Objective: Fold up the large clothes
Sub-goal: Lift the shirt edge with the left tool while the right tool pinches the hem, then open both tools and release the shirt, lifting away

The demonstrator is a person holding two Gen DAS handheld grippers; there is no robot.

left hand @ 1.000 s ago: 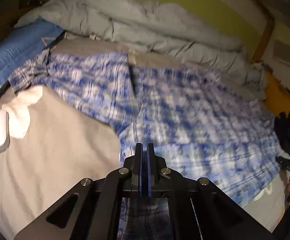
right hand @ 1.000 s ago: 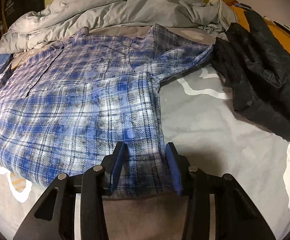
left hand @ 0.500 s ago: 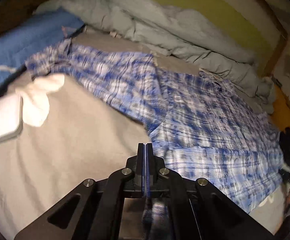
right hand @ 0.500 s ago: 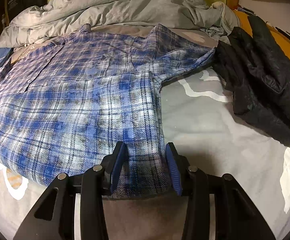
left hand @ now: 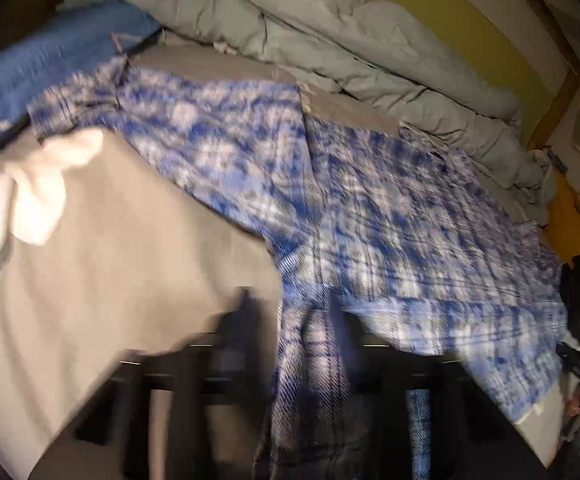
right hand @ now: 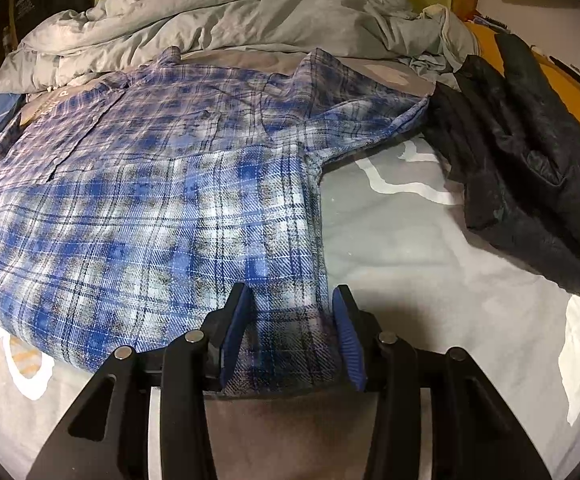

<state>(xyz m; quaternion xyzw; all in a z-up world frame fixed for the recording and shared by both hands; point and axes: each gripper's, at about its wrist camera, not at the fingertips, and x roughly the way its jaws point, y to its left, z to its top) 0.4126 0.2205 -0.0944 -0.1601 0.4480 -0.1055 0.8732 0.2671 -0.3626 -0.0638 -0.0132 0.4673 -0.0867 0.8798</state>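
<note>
Desk: "Shirt position?"

Photographer: "Flat on the bed, plaid, hem nearest. Right tongs stand part-open astride its corner, apparently not pinching. Left tongs are opening, cloth between them, though blur hides contact."

Desk: "Risk?"

Photographer: "That hem could drop crooked, spoiling the fold. Only the right view shows the black garment fully."

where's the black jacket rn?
Right wrist view, far right: the black jacket lies crumpled on the bed's grey sheet, just right of the plaid shirt sleeve and below the grey duvet.
</note>
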